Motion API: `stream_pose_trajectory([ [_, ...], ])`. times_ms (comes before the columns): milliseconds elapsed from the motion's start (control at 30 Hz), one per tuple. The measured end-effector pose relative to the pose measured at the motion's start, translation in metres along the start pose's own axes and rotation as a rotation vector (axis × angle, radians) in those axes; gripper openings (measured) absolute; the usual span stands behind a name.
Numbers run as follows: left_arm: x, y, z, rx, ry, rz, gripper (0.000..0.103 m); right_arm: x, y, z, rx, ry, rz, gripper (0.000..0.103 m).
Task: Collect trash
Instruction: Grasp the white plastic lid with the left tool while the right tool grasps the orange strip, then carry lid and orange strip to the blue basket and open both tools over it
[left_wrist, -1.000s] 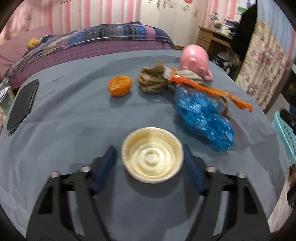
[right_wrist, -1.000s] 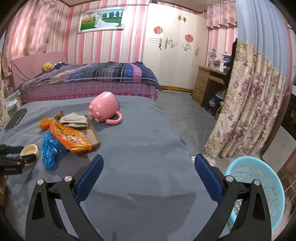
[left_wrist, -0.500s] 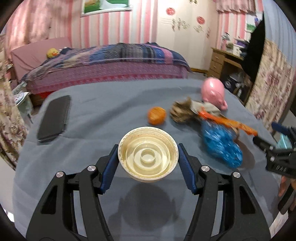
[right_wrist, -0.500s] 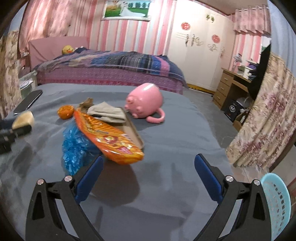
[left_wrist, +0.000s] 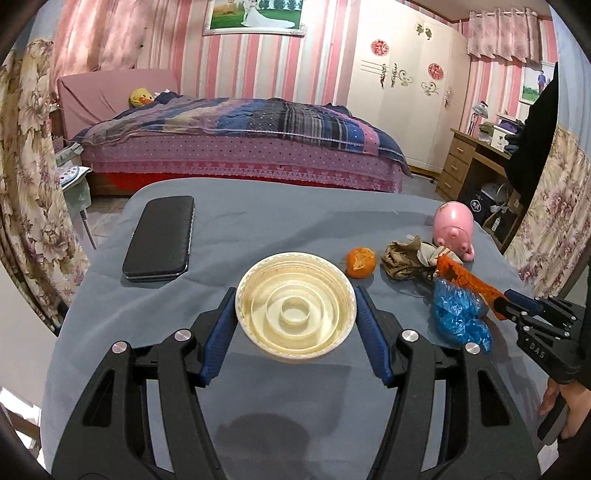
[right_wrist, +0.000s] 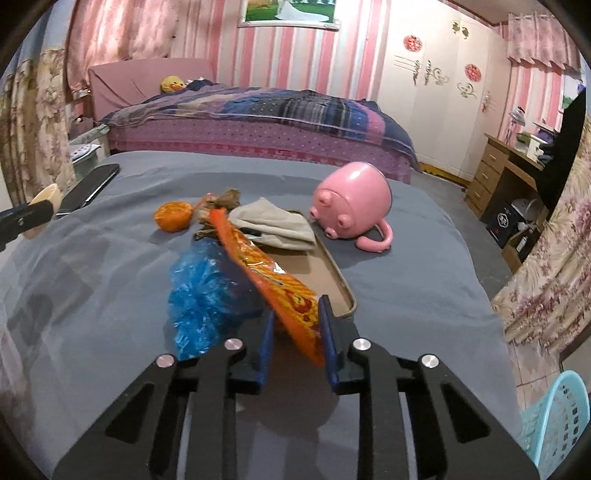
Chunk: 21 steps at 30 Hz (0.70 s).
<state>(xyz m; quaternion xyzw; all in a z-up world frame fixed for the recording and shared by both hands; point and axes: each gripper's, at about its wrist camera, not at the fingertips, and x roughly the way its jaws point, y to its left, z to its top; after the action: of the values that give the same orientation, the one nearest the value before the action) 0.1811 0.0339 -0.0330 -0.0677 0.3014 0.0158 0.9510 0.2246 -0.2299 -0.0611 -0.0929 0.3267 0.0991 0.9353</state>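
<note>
Grey cloth (left_wrist: 258, 229) covers the table — left tongs (left_wrist: 295, 325) pinch bowl (left_wrist: 295, 306), right tongs (right_wrist: 295, 328) just closed on wrapper (right_wrist: 266, 269).

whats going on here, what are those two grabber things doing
A person is clearing trash off a grey-covered table with a handheld gripper in each hand. The left gripper holds a cream plastic bowl lifted off the cloth. The right gripper has just been closing and now pinches the near end of an orange snack wrapper, beside a crumpled blue plastic bag. An orange peel and brown scraps are not yet collected. A light blue basket waits at the right.
</note>
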Motion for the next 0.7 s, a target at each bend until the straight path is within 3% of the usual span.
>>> stream_pose_trajectory([
  [200,-0.010,-0.010,-0.002,0.007,-0.006,-0.007,0.061,-0.015,-0.011,0.000,0.013,-0.014,0.018,0.004],
  [700,-0.036,-0.048,-0.001,0.060,-0.026,-0.027,0.061,-0.070,-0.068,-0.022,0.075,-0.077,-0.034,0.003],
])
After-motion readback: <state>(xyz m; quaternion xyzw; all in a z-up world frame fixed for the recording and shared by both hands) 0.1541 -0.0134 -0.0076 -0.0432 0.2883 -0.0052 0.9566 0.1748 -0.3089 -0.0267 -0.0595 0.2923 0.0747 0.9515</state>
